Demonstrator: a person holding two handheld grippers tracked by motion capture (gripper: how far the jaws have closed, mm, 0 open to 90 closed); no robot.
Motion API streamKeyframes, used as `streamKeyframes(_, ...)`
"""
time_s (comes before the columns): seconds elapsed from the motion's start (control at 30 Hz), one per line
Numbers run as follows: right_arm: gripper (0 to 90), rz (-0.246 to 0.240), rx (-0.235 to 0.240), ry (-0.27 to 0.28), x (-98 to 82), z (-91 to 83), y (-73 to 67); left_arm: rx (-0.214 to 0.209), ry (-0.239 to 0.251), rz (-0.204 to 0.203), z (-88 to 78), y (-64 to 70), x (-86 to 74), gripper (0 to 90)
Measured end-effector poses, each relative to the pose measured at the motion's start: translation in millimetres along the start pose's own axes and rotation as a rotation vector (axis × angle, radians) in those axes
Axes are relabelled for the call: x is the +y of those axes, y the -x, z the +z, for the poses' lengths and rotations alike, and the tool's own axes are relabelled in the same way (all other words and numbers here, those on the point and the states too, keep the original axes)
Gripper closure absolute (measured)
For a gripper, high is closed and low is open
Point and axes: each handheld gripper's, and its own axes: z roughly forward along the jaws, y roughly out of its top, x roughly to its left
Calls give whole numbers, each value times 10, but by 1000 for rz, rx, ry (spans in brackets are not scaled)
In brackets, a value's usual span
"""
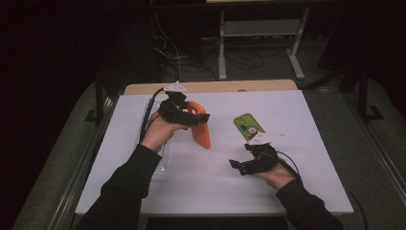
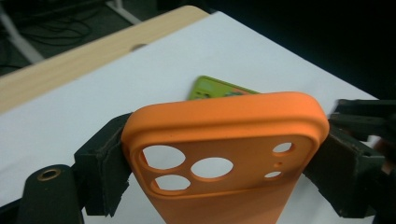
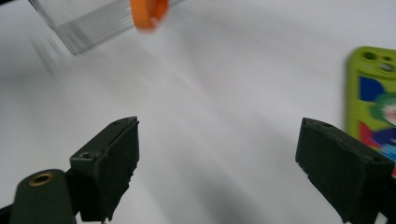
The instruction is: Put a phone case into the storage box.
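While our left gripper (image 2: 219, 154) is clamped across the width of the orange phone case (image 2: 224, 154), one black jaw pressing each long edge near the camera cut-outs, we judge the step in hand to be carrying that case clear of the white tabletop (image 1: 201, 182), and doing it well calls for a steady squeeze: the case looks soft and hollow, so too hard a pinch could bow it, and too light a one could let it pivot and slip. We would keep the wrist from rolling so the free end hangs without swinging. Our right gripper (image 3: 215, 163) stands released with its jaws wide apart and nothing between them, low over the bare tabletop, just beside the green phone case (image 3: 373, 102) that lies flat. From the high view we see the orange phone case (image 1: 201, 125) held up off the tabletop, slanting down to its free end, with a clear plastic box (image 1: 160, 143) lying under the left hand (image 1: 158, 132); the left gripper view hides that box but shows the exact bite of the pads, while the right gripper view gives the printed picture on the green phone case, which is too small to read from above.
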Motion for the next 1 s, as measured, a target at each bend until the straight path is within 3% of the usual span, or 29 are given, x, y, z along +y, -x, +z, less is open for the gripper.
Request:
streamKeyframes(0.17,9,-14,-43,-1,-140,-139,121,80,2,-4,-129,-155,98,156)
streamKeyframes(0.43,6,16,-83,-5,-343,-343,259,204,-14,-43,-274,-404,241,156)
streamKeyframes(0.57,6,15,-88,-4,-388,-399,284,267,-37,-40,-320,-533,324,155)
streamKeyframes(0.87,6,31,-85,-1,-422,-453,313,374,-84,-74,-321,-822,447,156)
streamKeyframes(1.0,6,29,-80,-1,-423,-454,310,423,-97,-109,-287,-934,450,156)
